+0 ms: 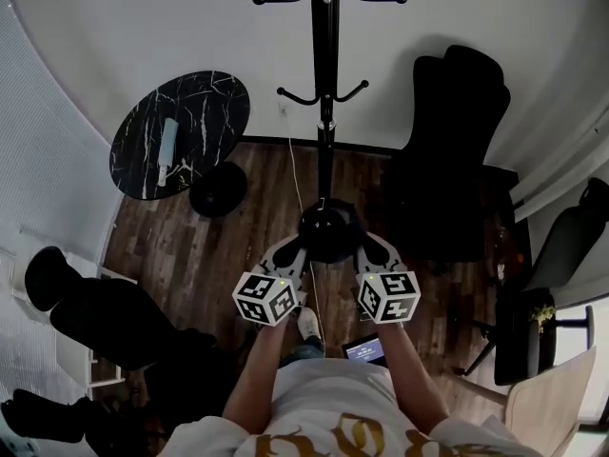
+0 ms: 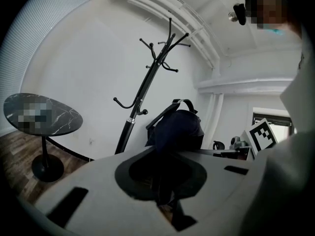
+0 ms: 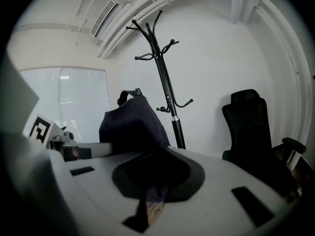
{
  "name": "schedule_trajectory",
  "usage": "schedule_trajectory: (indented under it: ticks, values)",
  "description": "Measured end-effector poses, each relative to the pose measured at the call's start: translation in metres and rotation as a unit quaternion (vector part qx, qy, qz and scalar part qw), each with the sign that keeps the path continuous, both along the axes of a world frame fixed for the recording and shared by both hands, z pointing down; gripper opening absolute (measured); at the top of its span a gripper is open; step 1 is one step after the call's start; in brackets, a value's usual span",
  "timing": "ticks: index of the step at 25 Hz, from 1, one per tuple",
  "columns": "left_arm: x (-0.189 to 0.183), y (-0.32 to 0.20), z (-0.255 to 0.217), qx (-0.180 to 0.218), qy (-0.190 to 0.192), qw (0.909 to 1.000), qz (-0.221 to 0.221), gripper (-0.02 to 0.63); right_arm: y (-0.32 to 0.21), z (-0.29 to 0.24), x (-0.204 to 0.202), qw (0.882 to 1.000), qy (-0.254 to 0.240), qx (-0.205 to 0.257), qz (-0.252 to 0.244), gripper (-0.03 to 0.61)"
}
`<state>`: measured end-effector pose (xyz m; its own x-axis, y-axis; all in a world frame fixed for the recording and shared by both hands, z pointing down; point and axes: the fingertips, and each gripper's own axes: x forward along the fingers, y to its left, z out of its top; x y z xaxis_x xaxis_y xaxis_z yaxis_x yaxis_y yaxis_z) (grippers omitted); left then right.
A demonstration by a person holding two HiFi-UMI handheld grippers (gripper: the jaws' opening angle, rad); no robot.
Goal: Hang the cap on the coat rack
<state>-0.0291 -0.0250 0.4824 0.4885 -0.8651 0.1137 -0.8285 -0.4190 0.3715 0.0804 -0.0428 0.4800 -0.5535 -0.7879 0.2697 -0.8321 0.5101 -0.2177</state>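
The cap [image 1: 328,228] is held in the air between both tongs, low and close to the person, directly in front of the coat rack [image 1: 325,112]. The left tongs [image 1: 299,251] are clenched on the cap's left edge, and the left gripper view shows dark fabric pinched in the closed jaws with the crown [image 2: 176,128] bulging beyond them. The right tongs [image 1: 365,249] are likewise clamped on the right edge, and the right gripper view shows a fold of the cap [image 3: 132,123] caught between the jaws.

This looks like the carry step: the cap is gripped and lifted but is well apart from any hook. The rack stands at the far side by the wall, with a round marble table [image 1: 181,131] to its left and a black office chair [image 1: 457,150] to its right.

The next move calls for raising the cap and carrying it farther forward toward the lower hooks [image 1: 354,89], the nearer set. It then needs tilting so the opening or back strap can slip over a prong. Both tongs should probably let go only once a hook bears the weight.
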Motion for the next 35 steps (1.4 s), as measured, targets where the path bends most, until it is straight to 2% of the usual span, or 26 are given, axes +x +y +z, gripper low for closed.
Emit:
schedule_trajectory:
  ticks: [4, 10, 18, 35]
  values:
    - [-0.022, -0.039, -0.002, 0.004, 0.009, 0.9999, 0.007, 0.028, -0.036, 0.001, -0.021, 1.000, 0.005, 0.007, 0.006, 0.025]
    - [-0.032, -0.073, -0.011, 0.017, 0.028, 0.9990, 0.031, 0.028, -0.071, -0.004, -0.034, 0.999, 0.016, 0.020, 0.033, 0.025]
    - [-0.030, -0.087, -0.002, 0.006, 0.048, 0.9978, 0.046, 0.028, -0.084, -0.002, -0.030, 0.998, 0.029, 0.018, 0.046, 0.025]
    - [-0.033, -0.128, 0.012, -0.010, 0.004, 0.9980, 0.062, 0.028, -0.127, 0.019, -0.031, 0.999, 0.007, 0.001, 0.050, 0.025]
